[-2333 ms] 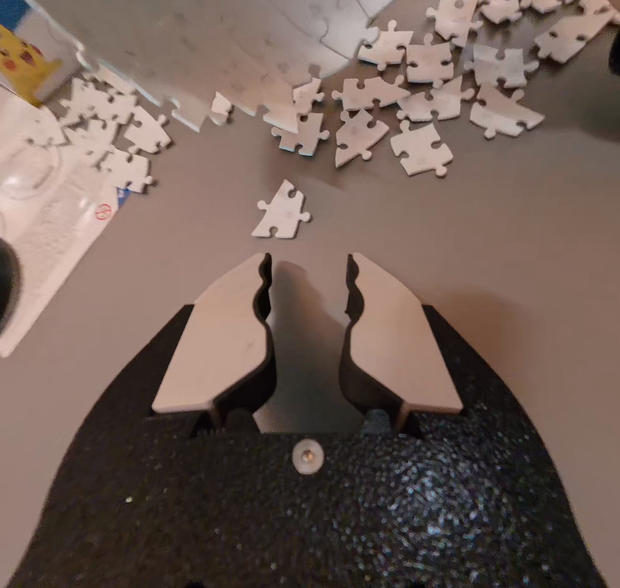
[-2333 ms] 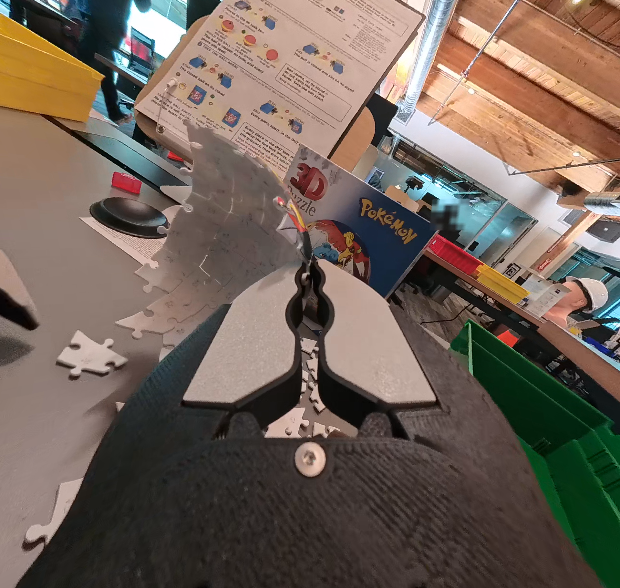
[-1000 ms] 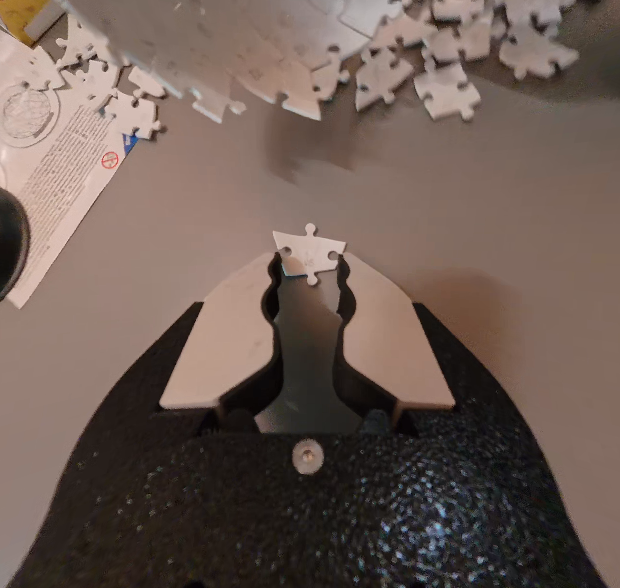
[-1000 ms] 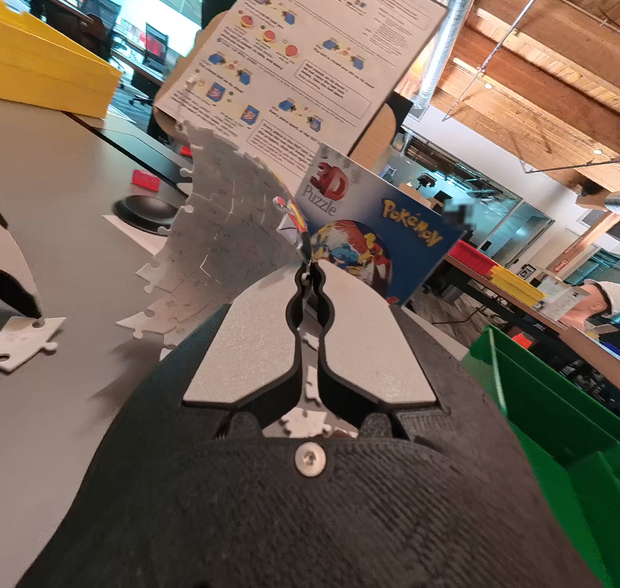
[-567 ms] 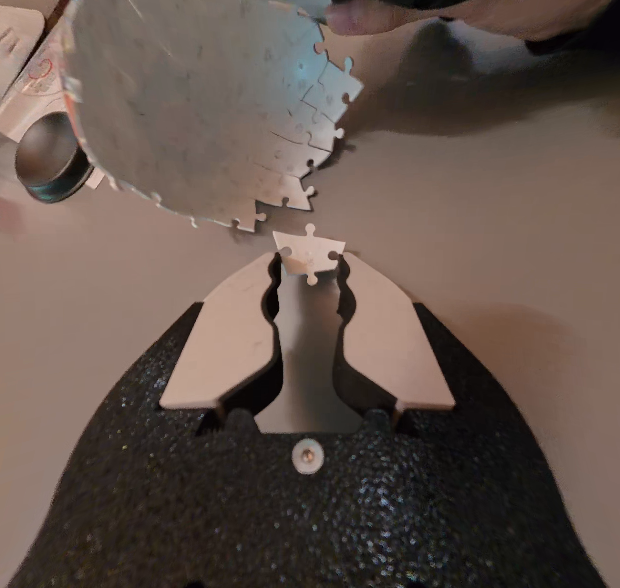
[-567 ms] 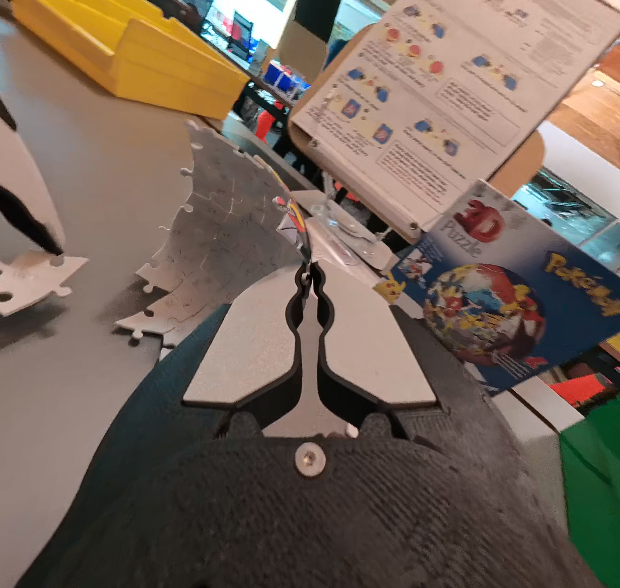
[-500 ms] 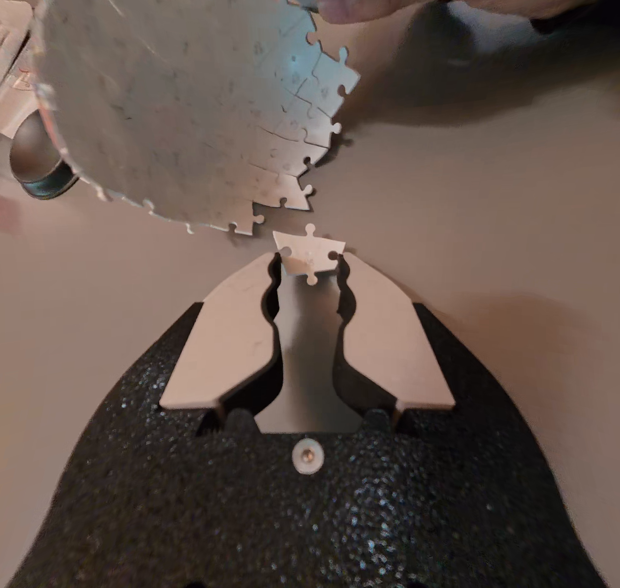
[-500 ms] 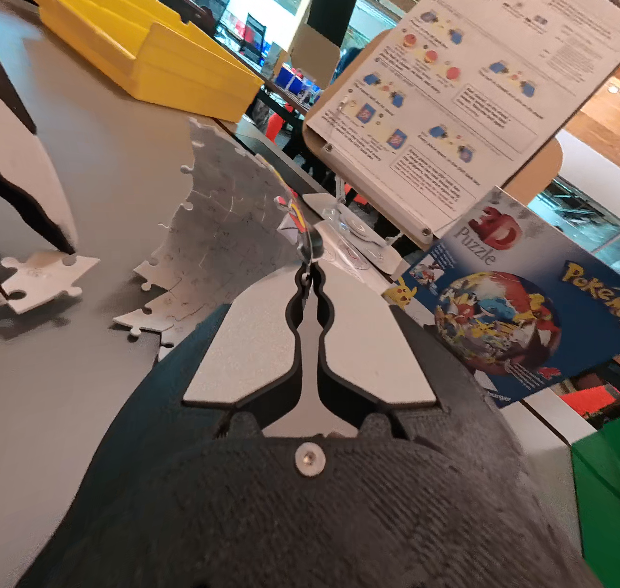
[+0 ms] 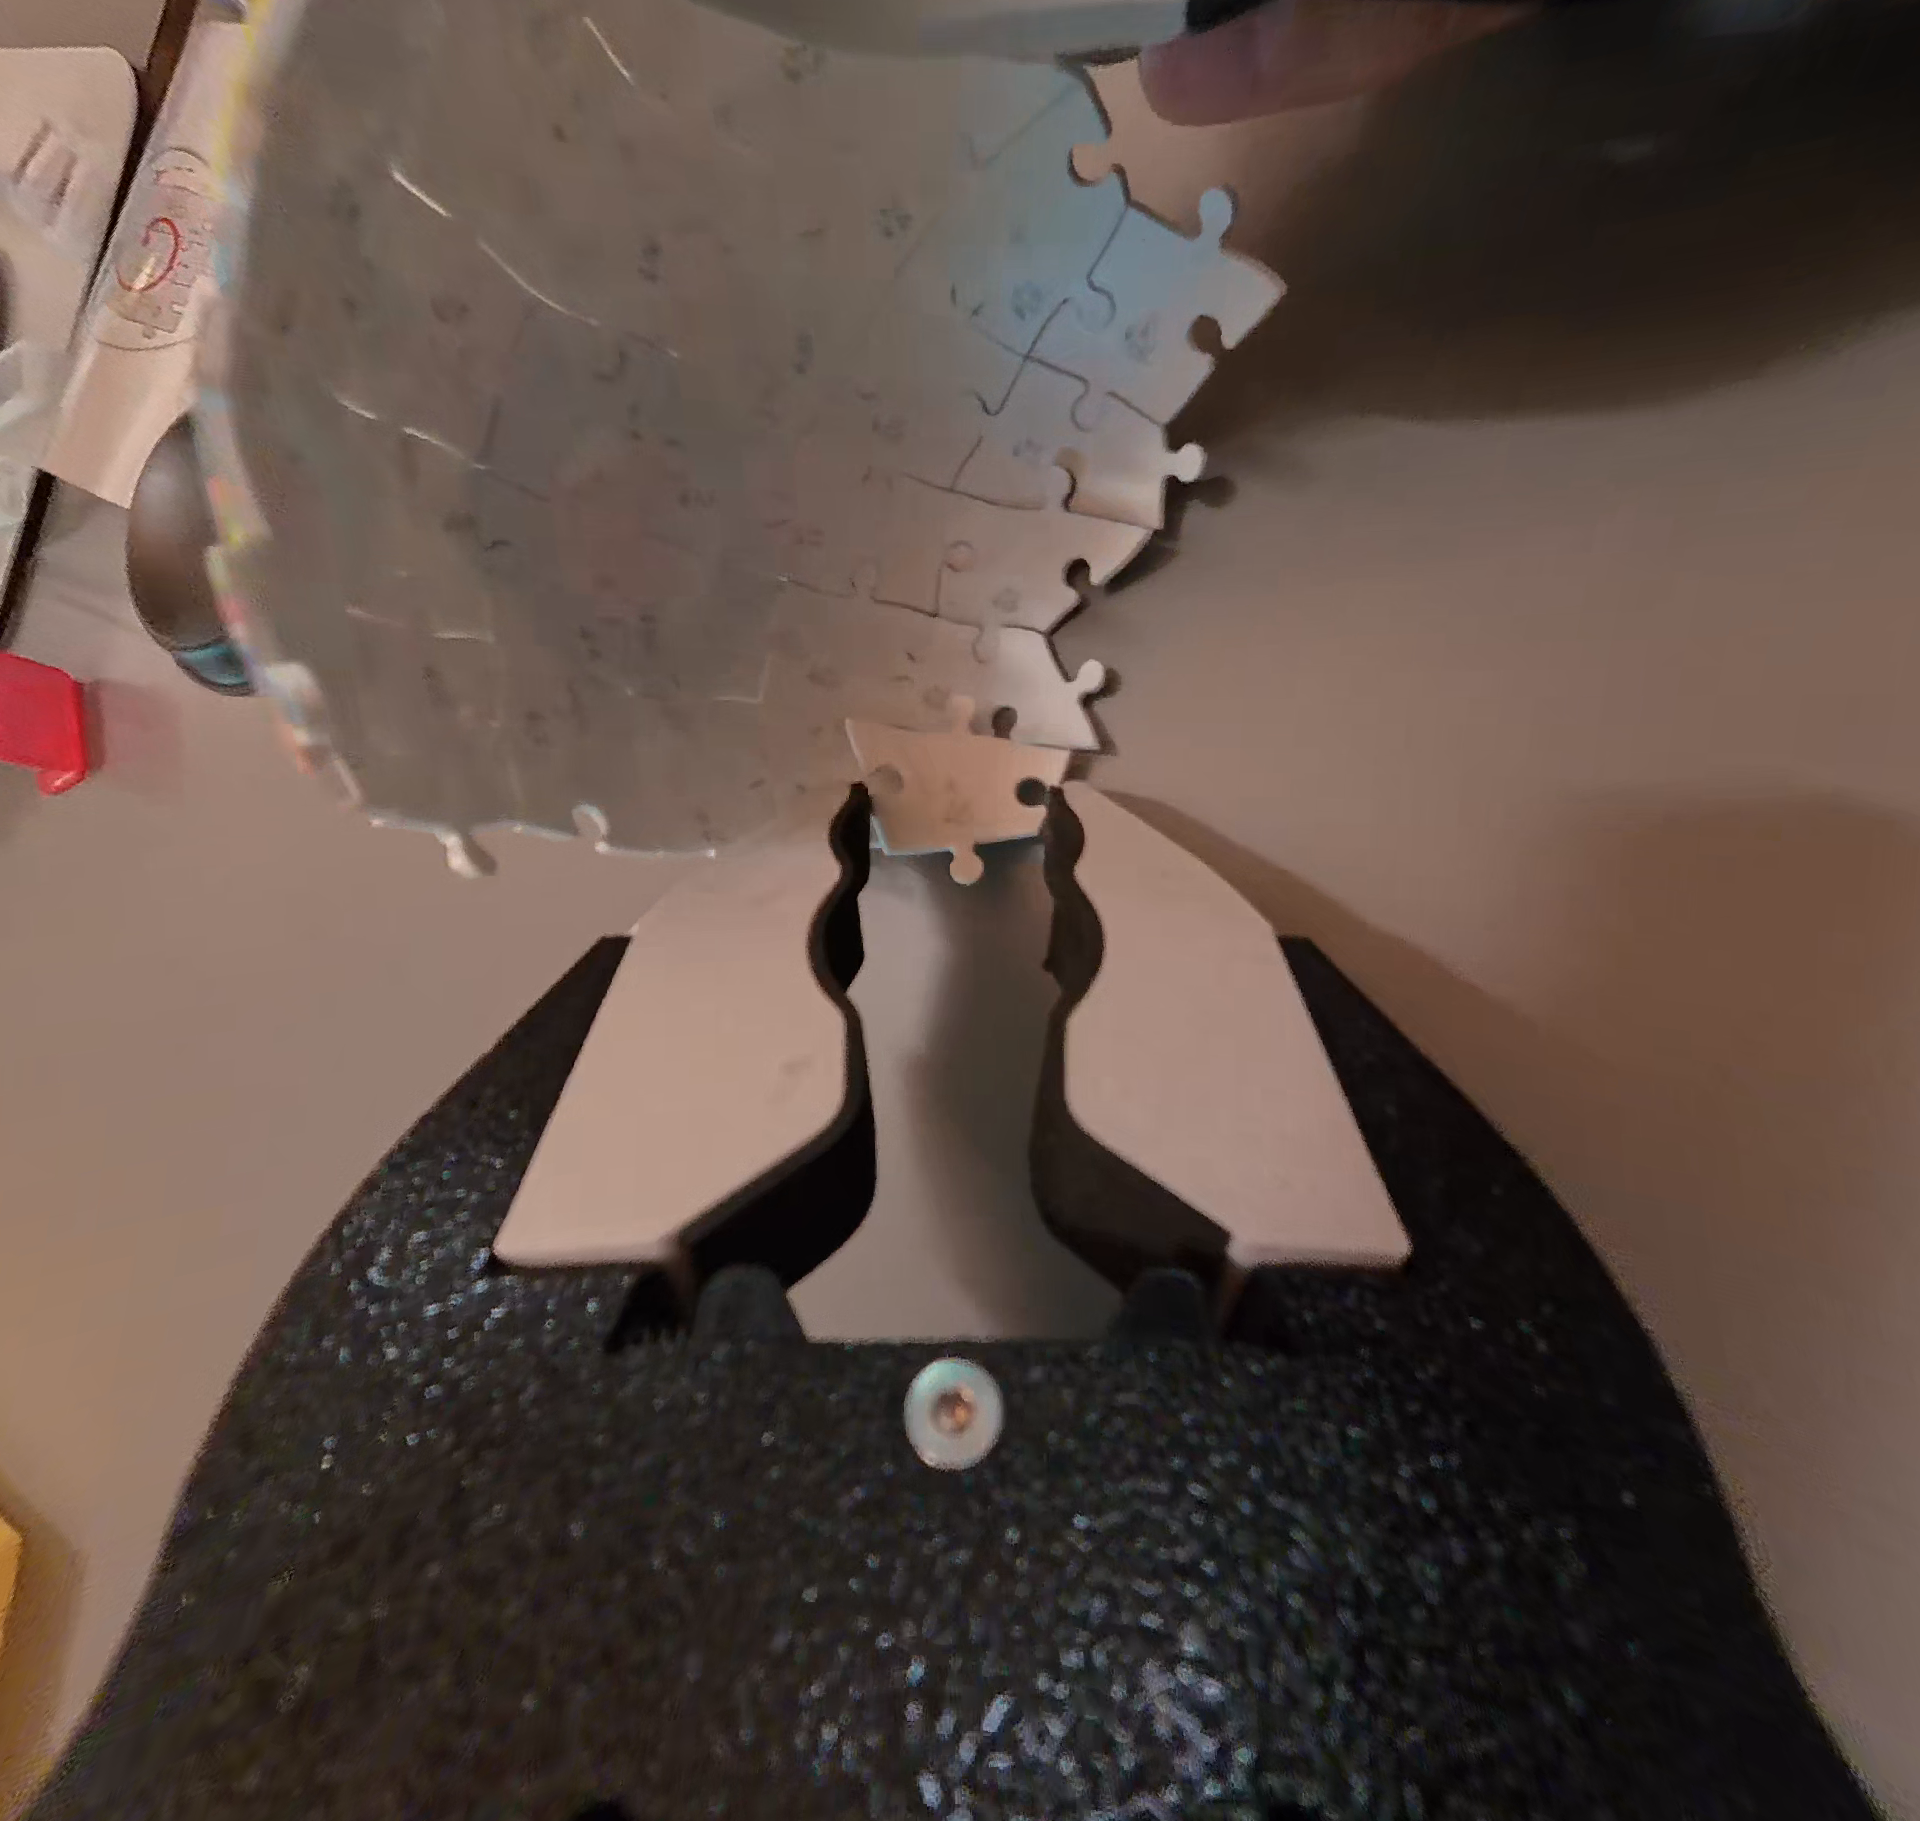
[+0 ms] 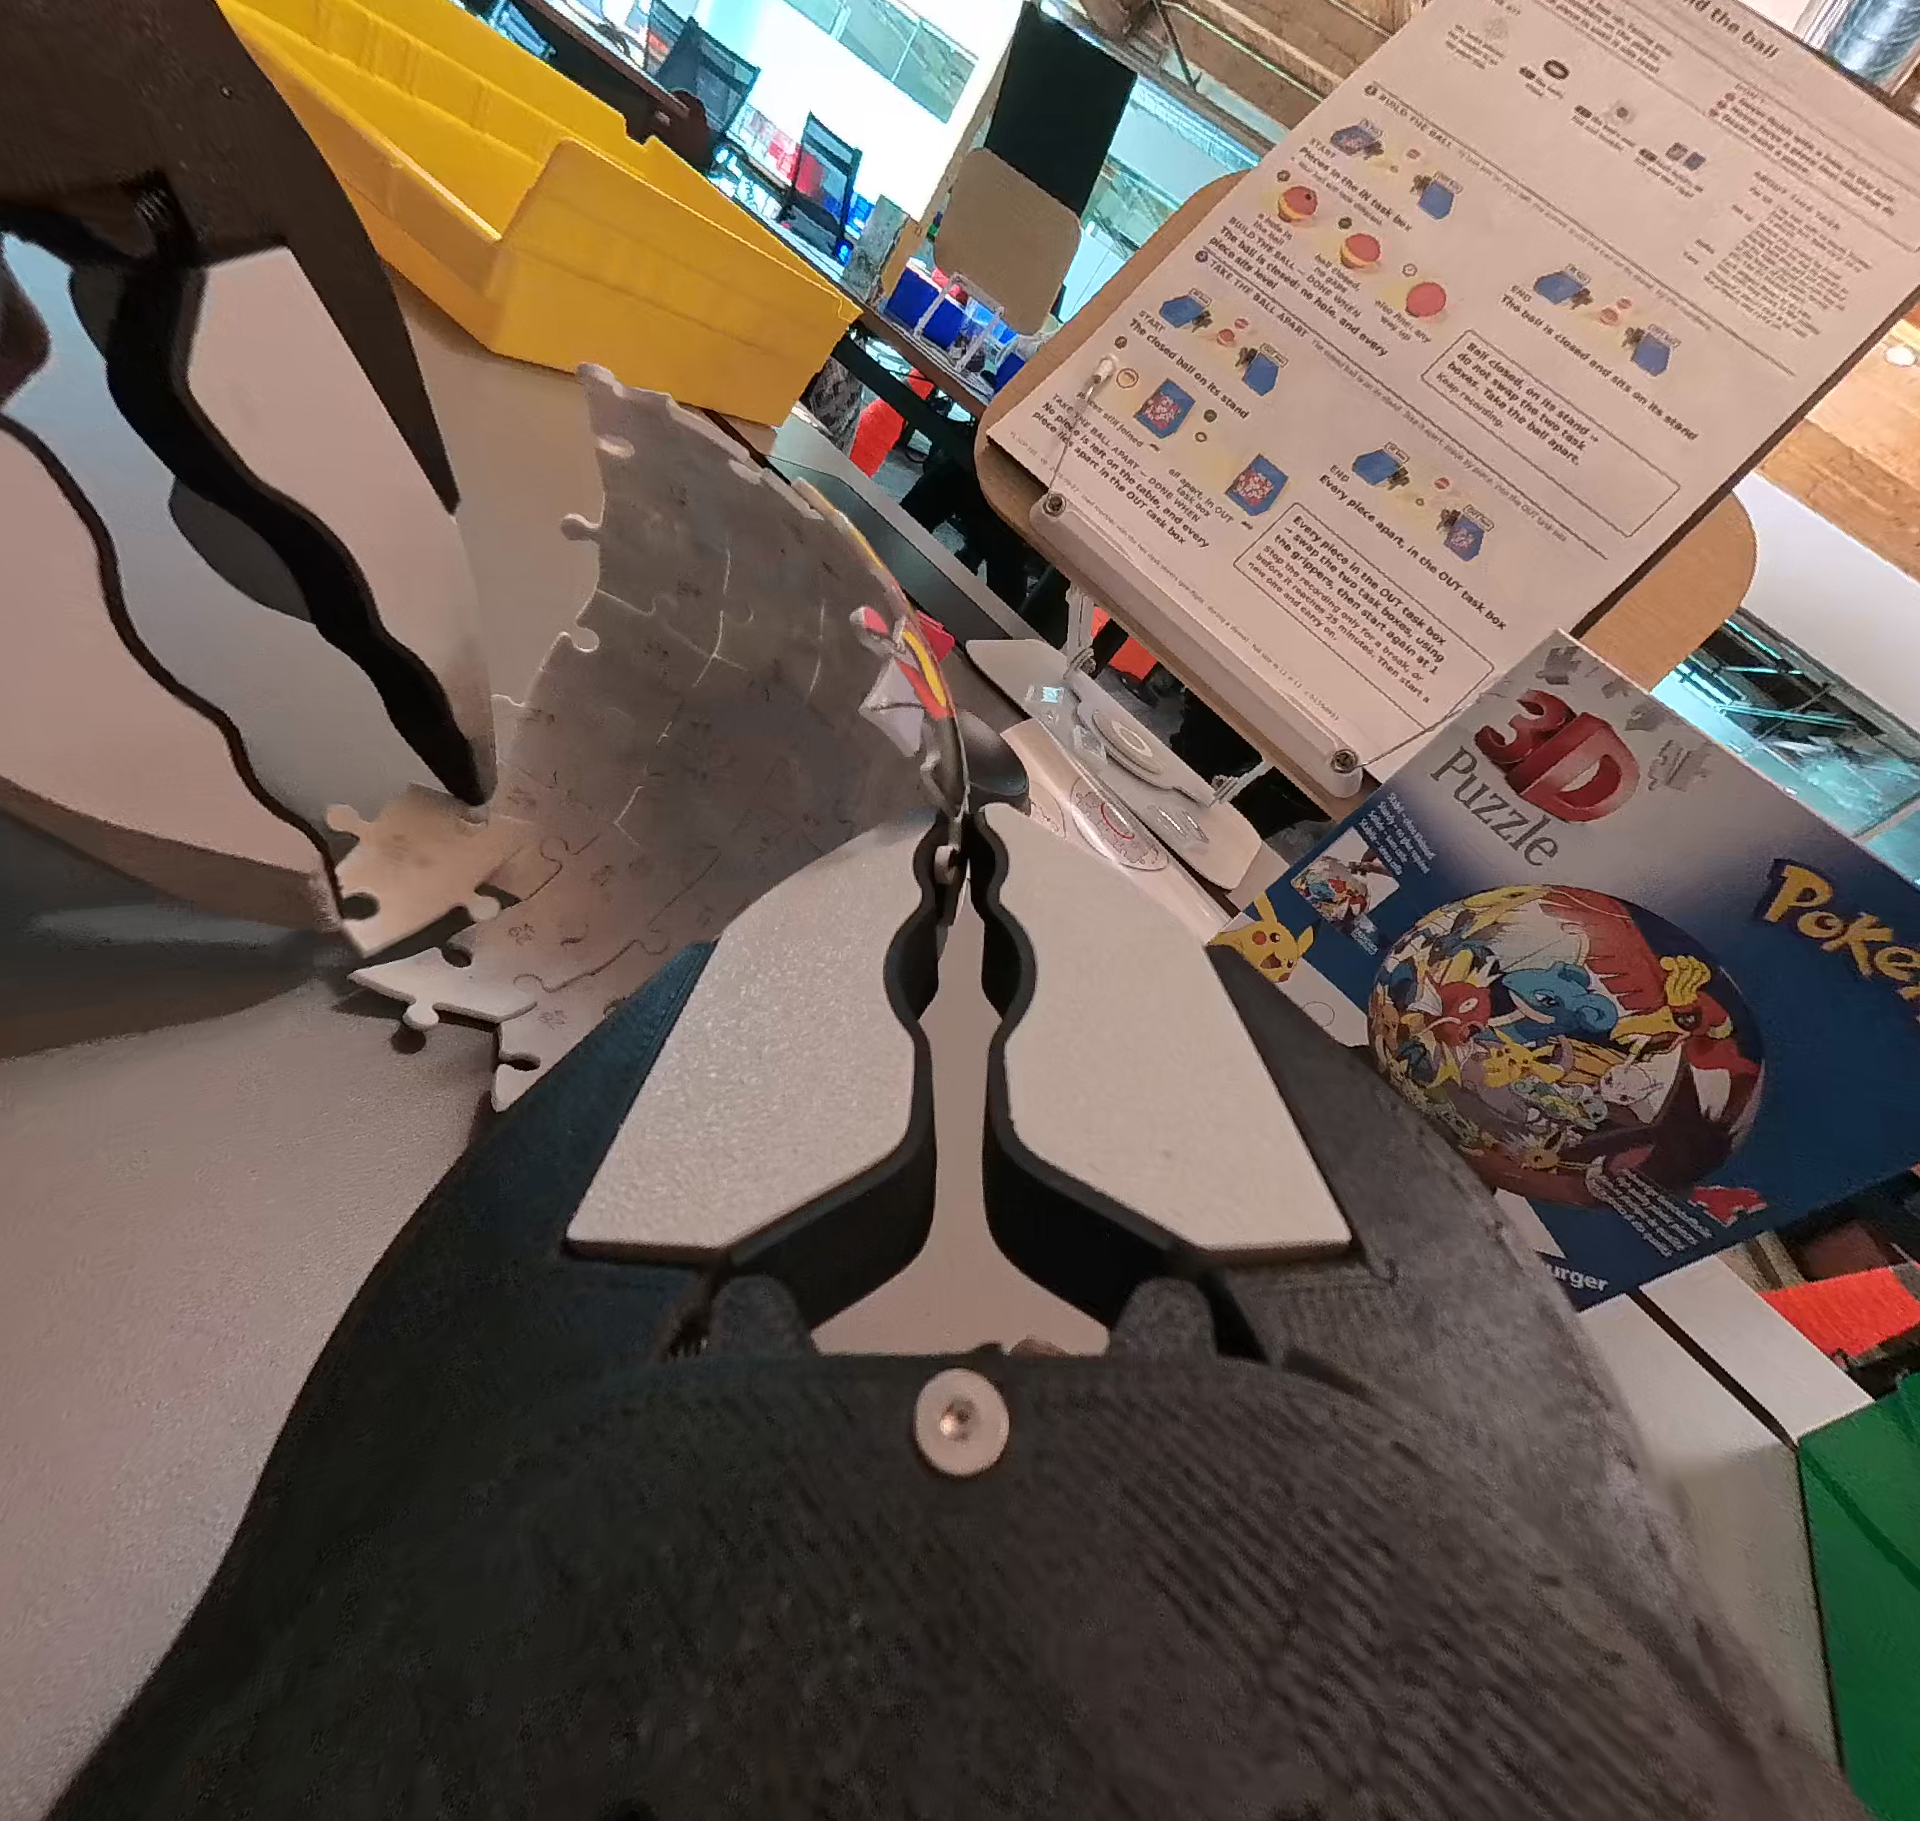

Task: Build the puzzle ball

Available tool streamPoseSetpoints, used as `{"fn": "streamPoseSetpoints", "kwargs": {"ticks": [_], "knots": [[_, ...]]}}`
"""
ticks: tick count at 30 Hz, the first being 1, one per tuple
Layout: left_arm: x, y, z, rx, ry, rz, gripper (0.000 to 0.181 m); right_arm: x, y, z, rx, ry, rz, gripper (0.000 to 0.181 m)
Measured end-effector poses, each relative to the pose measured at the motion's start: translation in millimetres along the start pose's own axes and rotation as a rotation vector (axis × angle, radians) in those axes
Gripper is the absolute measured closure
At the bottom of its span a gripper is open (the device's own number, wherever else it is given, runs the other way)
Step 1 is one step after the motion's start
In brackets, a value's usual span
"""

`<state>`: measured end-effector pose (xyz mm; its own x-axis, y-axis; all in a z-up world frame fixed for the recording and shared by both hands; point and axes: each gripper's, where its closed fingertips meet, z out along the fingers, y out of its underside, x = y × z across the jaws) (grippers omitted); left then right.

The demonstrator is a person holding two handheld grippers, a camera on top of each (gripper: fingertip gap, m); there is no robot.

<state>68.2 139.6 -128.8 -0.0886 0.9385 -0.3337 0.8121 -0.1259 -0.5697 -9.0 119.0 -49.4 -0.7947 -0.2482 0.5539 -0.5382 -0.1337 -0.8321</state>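
Puzzle ball shell (image 9: 644, 400): a curved, part-built section of joined pieces, grey inner side showing, held up above the table (image 9: 1507, 732); its lower edge is jagged with tabs and notches. In the right wrist view the shell (image 10: 717, 732) rises left of the fingers, a strip of colour along its top rim.
Loose piece (image 9: 951, 797): grey, one tab pointing back toward the camera, pressed against the shell's bottom edge and overlapping it slightly; whether it has locked in cannot be told.
Left hand-held gripper (image 9: 954, 815): fingertips pinched on the loose piece from both sides. It also shows in the right wrist view (image 10: 400, 836), carrying the piece (image 10: 416, 867) at the shell's lower left.
Right hand-held gripper (image 10: 961, 836): fingers nearly together, clamped on the shell's rim.
Person's fingertip (image 9: 1236, 78): at the top edge, beside the right gripper's finger.
Puzzle box (image 10: 1600, 961): blue, standing at the right on the table.
Instruction board (image 10: 1455, 317): propped behind the box.
Yellow bins (image 10: 540, 213): far left on the table.
Green bin (image 10: 1870, 1584): right edge.
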Motion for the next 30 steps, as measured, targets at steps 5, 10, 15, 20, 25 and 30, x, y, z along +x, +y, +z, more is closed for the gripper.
{"fn": "streamPoseSetpoints", "kwargs": {"ticks": [5,10,15,20,25,30], "knots": [[1.8,1.8,4.7,0.005,-0.011,0.024,0.148,0.9,0.7,-0.6,0.002,-0.003,0.004,0.179],[-0.9,2.2,4.0,0.029,-0.039,0.027,0.142,1.0,0.9,-0.8,0.002,-0.003,0.005,0.179],[1.1,2.4,-1.1,0.043,-0.031,-0.014,0.151,1.2,1.8,-0.9,-0.001,0.0,0.003,0.179],[4.3,6.0,-0.3,0.021,-0.019,-0.037,0.154,1.3,2.5,-0.8,-0.009,0.009,-0.009,0.179],[2.7,5.0,2.5,0.003,-0.015,-0.017,0.165,1.2,2.3,-1.0,-0.01,0.012,-0.013,0.179],[-1.5,2.8,6.3,-0.013,-0.035,0.023,0.17,0.1,0.9,-1.3,-0.003,0.009,-0.017,0.179]]}}
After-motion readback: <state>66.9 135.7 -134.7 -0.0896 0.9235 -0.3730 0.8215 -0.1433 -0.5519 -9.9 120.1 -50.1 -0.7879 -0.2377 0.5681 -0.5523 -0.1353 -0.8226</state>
